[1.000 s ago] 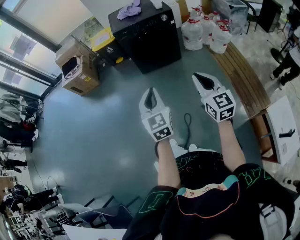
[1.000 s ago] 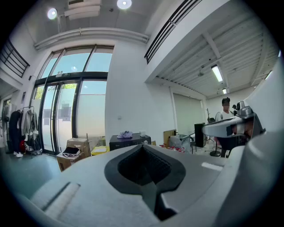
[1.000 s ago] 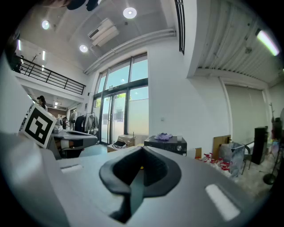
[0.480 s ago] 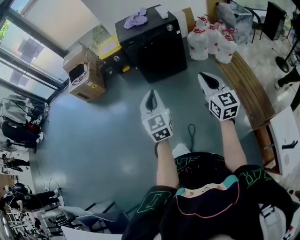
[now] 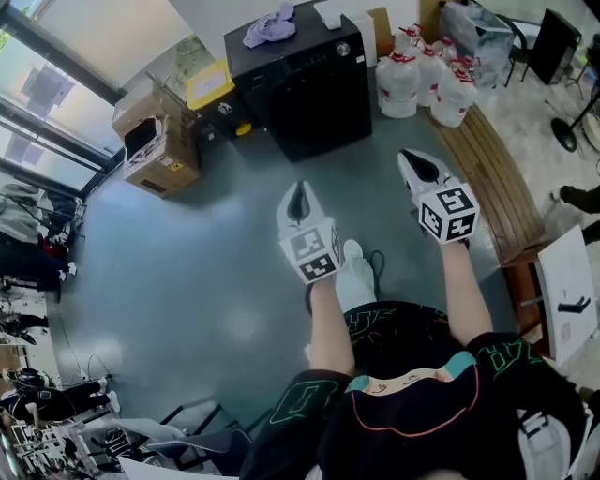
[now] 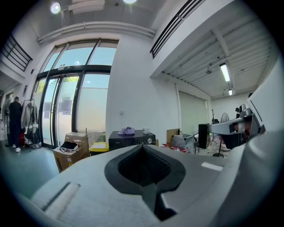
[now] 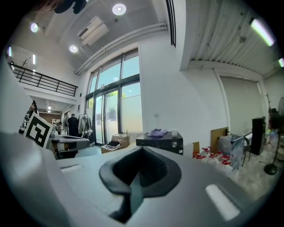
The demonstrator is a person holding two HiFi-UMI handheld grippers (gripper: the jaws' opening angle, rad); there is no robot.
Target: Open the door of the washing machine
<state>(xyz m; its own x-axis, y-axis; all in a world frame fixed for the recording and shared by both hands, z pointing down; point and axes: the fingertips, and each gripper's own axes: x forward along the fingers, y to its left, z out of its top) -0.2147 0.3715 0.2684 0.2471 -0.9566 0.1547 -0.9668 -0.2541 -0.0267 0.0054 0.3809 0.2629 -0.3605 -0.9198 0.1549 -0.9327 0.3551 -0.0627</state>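
A black washing machine (image 5: 305, 80) stands against the far wall, its door closed, with a purple cloth (image 5: 270, 25) on top. It also shows far off in the left gripper view as the washing machine (image 6: 131, 138) and in the right gripper view as the washing machine (image 7: 160, 142). My left gripper (image 5: 299, 191) is shut and empty, held over the grey floor well short of the machine. My right gripper (image 5: 418, 165) is shut and empty too, to the right and slightly nearer the machine.
Cardboard boxes (image 5: 155, 141) and a yellow-lidded bin (image 5: 210, 84) stand left of the machine. Several water jugs (image 5: 422, 80) sit to its right, beside a wooden bench (image 5: 492, 178). A black cable (image 5: 378, 261) lies on the floor by the person's shoe.
Both grippers have moved forward a little toward the washing machine, staying shut. The person has stepped forward, a white shoe now showing beside the left gripper.
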